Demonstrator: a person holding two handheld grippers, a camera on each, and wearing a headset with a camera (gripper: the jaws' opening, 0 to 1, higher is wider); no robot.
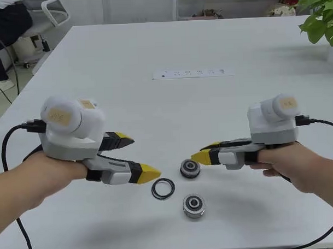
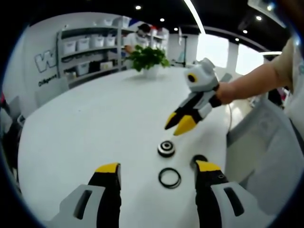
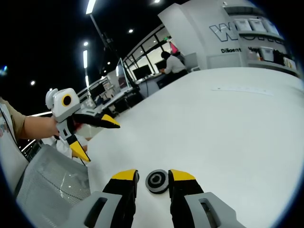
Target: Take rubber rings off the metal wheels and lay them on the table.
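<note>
Two metal wheels lie on the white table (image 1: 209, 106): one wheel (image 1: 190, 168) with its black rubber ring still on, and a second wheel (image 1: 194, 205) nearer me. A loose black rubber ring (image 1: 163, 188) lies flat between them, to the left. My left gripper (image 1: 139, 156) is open wide, just left of the ring (image 2: 169, 177), holding nothing. My right gripper (image 1: 203, 155) is open by a narrow gap, its tips just right of the farther wheel. In the right gripper view that wheel (image 3: 156, 181) sits just beyond my right gripper (image 3: 154, 175), not clamped.
A white power strip (image 1: 192, 74) lies flat at the table's middle, well beyond the work. A potted plant (image 1: 321, 15) stands at the far right corner. An office chair (image 1: 42, 19) is off the far left edge. Cables trail from both grippers.
</note>
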